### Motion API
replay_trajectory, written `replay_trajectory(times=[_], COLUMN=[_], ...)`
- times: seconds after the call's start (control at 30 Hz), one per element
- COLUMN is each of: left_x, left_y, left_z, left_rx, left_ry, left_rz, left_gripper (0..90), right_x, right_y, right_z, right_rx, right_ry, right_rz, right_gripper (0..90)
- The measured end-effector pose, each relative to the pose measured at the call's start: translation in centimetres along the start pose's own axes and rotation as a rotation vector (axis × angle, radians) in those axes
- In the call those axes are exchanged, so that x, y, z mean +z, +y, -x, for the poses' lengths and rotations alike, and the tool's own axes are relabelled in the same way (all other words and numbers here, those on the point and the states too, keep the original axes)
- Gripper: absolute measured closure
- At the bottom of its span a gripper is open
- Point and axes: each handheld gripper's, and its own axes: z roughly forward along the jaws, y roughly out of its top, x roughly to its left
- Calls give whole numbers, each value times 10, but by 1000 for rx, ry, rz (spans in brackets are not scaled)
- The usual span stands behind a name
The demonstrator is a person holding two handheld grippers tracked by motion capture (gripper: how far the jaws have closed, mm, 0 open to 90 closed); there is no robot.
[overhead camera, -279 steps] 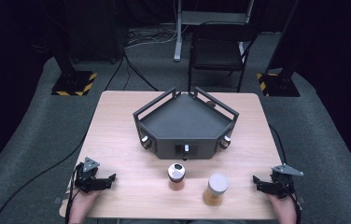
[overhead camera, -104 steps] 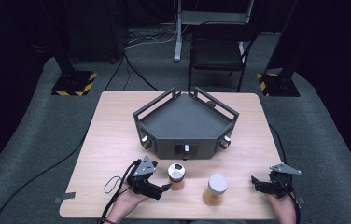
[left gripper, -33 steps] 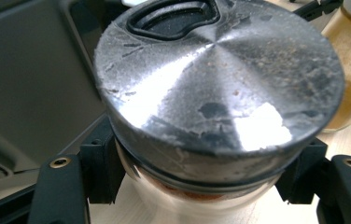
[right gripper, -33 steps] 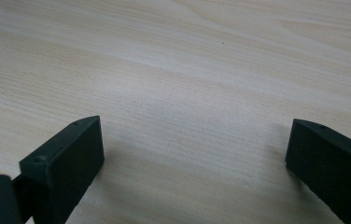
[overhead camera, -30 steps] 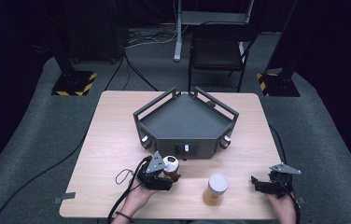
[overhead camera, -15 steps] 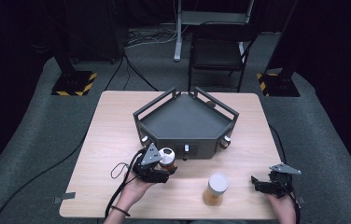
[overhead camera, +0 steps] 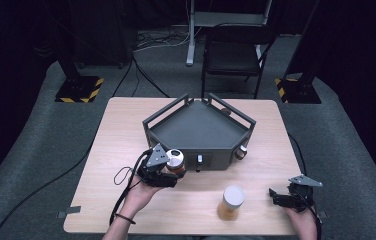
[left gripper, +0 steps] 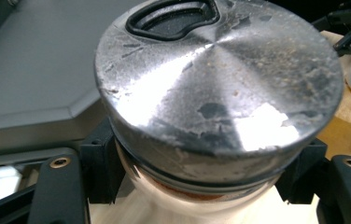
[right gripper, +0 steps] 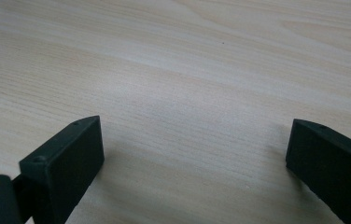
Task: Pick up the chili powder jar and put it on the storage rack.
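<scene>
The small glass jar with a scuffed silver metal lid [left gripper: 218, 79] sits clamped between the black fingers of the left gripper [overhead camera: 168, 169], held clear of the light wooden tabletop [overhead camera: 126, 127] just in front of the near wall of the dark grey five-sided tray [overhead camera: 201, 127]. In the left gripper view the lid takes up most of the picture; the jar's body under it is largely hidden, with only a pale glass shoulder and a reddish band showing, and its contents cannot be made out. A black raised tab on the lid is cut off by the top edge.

Against the picture from a second ago, the jar and the left gripper stand higher and closer to the tray's front wall; several seconds back the jar stood on the tabletop beside the amber jar with a white lid [overhead camera: 231, 202], which has kept its place.

The right gripper [overhead camera: 288, 199] rests near the right front corner of the tabletop, unmoved, its fingers [right gripper: 68, 161] spread wide with nothing between them but bare wood.

The tray's floor behind the lifted jar is open and flat. The amber jar stands well apart from both grippers, near the front edge.
</scene>
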Motion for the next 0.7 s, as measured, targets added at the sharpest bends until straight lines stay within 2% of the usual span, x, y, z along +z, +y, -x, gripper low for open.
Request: replay_trajectory(times=[0.3, 0.7], left_x=[-7, -15], left_y=[11, 35], left_z=[-6, -17], left_rx=[2, 4], left_ry=[7, 13], left_rz=[12, 36], left_gripper=[305, 305], right_x=[0, 0], right_y=[0, 0], right_z=[0, 0], right_rx=[0, 0], right_ry=[0, 0], right_rz=[0, 0], right_gripper=[32, 32])
